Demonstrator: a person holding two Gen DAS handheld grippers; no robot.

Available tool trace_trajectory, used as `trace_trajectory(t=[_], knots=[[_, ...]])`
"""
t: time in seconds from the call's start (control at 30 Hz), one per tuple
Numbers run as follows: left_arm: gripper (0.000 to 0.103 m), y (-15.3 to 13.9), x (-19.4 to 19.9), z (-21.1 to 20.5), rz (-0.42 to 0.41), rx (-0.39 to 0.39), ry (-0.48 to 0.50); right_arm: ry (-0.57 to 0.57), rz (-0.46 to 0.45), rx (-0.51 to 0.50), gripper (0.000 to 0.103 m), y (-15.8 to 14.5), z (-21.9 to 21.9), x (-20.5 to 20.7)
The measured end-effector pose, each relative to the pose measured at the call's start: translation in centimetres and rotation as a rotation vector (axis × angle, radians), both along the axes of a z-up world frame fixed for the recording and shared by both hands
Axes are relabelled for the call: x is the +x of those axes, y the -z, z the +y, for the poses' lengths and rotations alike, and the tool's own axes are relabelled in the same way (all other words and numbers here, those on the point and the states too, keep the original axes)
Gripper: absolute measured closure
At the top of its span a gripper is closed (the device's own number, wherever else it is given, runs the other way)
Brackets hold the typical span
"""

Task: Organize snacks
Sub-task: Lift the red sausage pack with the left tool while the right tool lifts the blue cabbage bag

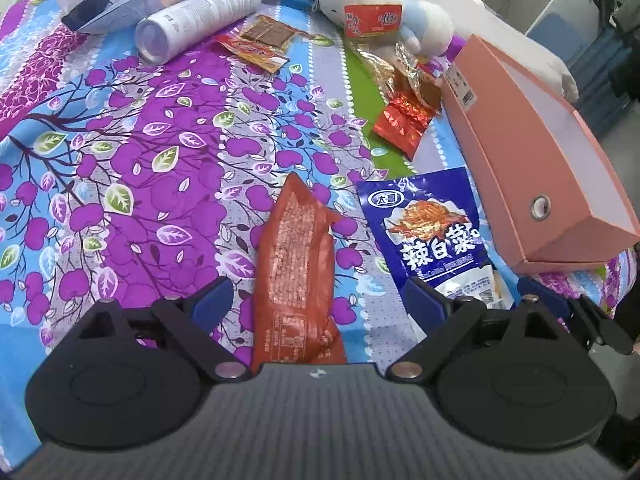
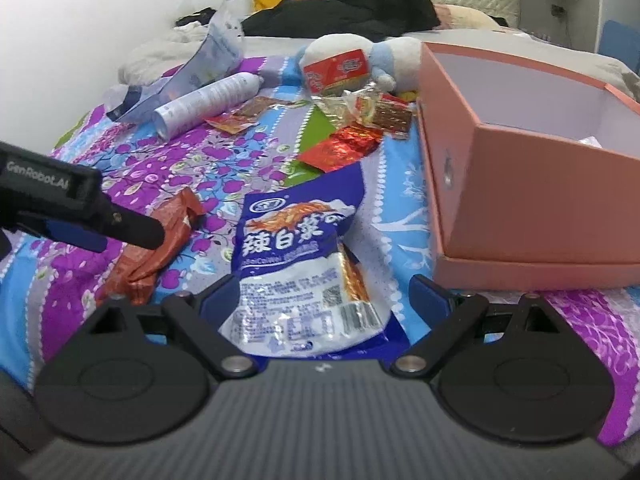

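Both grippers stood open above the patterned bedspread point(image 1: 132, 168). The left gripper point(image 1: 320, 300) straddled a crumpled red packet point(image 1: 296, 272); the right gripper point(image 2: 320, 300) straddled a blue-and-white pouch point(image 2: 296, 248), which lay just beside the open pink box point(image 2: 532, 200). Both packs looked light, soft and slippery, so a pinch across a flat sealed edge seemed likeliest to hold without crushing the contents.

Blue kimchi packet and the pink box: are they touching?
Apart. The right wrist view shows a strip of bedsheet between the blue kimchi packet and the pink box.
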State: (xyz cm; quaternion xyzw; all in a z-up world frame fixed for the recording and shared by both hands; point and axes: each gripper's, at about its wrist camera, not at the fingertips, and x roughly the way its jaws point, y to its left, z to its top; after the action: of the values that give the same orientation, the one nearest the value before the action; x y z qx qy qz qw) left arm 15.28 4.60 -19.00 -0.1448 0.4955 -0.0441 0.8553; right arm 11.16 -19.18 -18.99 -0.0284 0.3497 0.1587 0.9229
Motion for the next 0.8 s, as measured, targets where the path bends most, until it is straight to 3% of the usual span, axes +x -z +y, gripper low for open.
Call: trace_trajectory(t=[0.17,0.3,0.47,0.7,0.77,0.8], knots=[[0.010,0.6,0.7,-0.4,0.005,0.023,-0.012,-0.103,0.009,-0.047,0.010,0.5,1.6,1.2],[0.011,1.1,1.2,-0.7,0.006,0.041,-0.005,-0.138,-0.014,-0.173,0.010,1.3,3.4,1.7],[0.015,0.9,1.9,-1.2,-0.004,0.062,0.028,-0.155,-0.031,-0.227,0.010,2.1,4.2,1.6],[0.026,2.5,2.5,-2.2,0.021,0.119,0.032,-0.127,-0.003,-0.182,0.009,2.5,4.0,2.2],[0.032,2.5,2.6,-2.5,0.014,0.150,0.035,-0.125,0.010,-0.158,0.015,2.4,3.7,2.3],[0.038,2.4,2.6,-2.6,0.012,0.167,0.035,-0.128,0.018,-0.142,0.026,2.3,3.6,2.3]])
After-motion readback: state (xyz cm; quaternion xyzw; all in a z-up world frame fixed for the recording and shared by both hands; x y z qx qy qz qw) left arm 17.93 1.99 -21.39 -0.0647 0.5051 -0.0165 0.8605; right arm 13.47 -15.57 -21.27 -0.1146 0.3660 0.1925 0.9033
